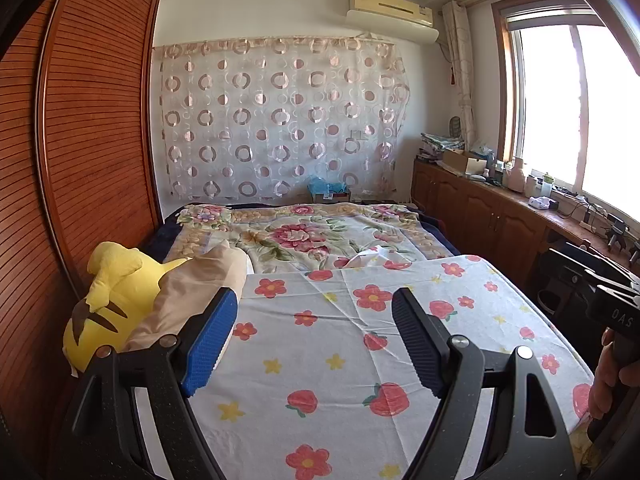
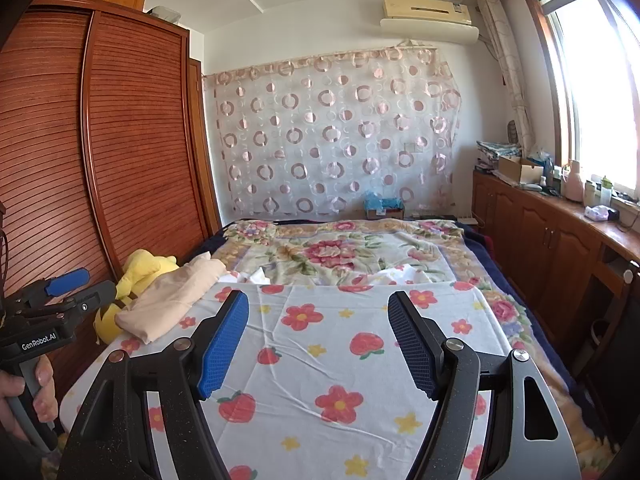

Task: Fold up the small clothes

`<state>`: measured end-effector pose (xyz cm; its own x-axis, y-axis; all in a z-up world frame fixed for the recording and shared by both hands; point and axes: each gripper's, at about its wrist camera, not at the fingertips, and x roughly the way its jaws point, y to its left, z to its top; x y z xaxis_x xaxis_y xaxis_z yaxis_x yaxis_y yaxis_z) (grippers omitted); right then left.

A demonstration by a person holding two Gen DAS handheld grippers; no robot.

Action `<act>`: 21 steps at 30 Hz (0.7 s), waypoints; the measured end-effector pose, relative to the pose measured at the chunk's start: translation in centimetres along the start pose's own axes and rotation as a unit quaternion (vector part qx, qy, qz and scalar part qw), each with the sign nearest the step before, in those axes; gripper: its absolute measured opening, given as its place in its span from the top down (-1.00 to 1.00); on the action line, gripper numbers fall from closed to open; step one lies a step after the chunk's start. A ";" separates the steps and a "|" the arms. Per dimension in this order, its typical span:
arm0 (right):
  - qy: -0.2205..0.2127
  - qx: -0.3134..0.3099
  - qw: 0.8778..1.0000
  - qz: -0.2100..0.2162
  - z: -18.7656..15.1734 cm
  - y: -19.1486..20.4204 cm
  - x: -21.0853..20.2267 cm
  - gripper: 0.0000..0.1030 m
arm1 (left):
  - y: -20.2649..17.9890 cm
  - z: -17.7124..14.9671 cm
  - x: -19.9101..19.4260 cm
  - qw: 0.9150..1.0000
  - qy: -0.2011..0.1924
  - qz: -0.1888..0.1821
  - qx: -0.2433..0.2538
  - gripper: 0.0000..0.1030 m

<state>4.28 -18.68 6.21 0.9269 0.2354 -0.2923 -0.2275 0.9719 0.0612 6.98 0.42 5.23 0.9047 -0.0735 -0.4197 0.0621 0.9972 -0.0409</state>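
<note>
Nearest, the left gripper (image 1: pixel 316 320) hangs over the flower-and-strawberry sheet (image 1: pixel 340 360) with its 2 jaws spread wide and nothing between them. The right gripper (image 2: pixel 318 332) hovers over the same sheet, jaws likewise spread and empty. In the right wrist view the left gripper appears at the left edge, its grey handle wrapped by a hand (image 2: pixel 24 396); in the left wrist view the other hand (image 1: pixel 608 376) shows at the right edge.

Just past the left gripper's blue pad, at the sheet's left edge, lies the beige garment (image 2: pixel 172 300), loosely bunched and untouched by either gripper. It leans against a yellow plush toy (image 1: pixel 108 304) beside the slatted wooden wardrobe (image 1: pixel 92 128).

Beyond the sheet spreads a floral blanket (image 1: pixel 304 236) covering the bed, with a bit of white cloth (image 2: pixel 400 274) at the seam between them.

At the bed's far end sits a small cardboard box (image 2: pixel 384 210) holding something blue and crinkled, below a circle-patterned curtain (image 2: pixel 332 132). On the wooden cabinet counter (image 2: pixel 576 208) to the right, an open cardboard box (image 2: pixel 518 168) stands near folded fabrics; its contents cannot be made out. Bottles and jars line the window side.
</note>
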 end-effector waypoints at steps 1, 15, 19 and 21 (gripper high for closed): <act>0.000 0.000 1.000 0.000 -0.1 0.0 0.0 -0.44 | 0.0 0.0 0.0 1.000 0.000 0.000 0.000 -0.56; 0.000 -0.001 1.000 -0.001 -0.1 -0.2 -0.1 -0.44 | 0.1 0.0 0.0 1.000 -0.001 0.001 0.000 -0.56; 0.000 -0.002 1.000 0.000 -0.1 -0.4 -0.2 -0.44 | 0.1 -0.1 0.0 1.000 -0.001 0.000 0.001 -0.56; 0.000 -0.002 1.000 0.000 -0.1 -0.4 -0.2 -0.44 | 0.1 -0.2 0.1 1.000 -0.001 0.000 0.001 -0.56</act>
<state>4.17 -19.11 6.13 0.9270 0.2354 -0.2920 -0.2285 0.9718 0.0581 7.00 0.50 5.03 0.9054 -0.0736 -0.4182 0.0626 0.9972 -0.0399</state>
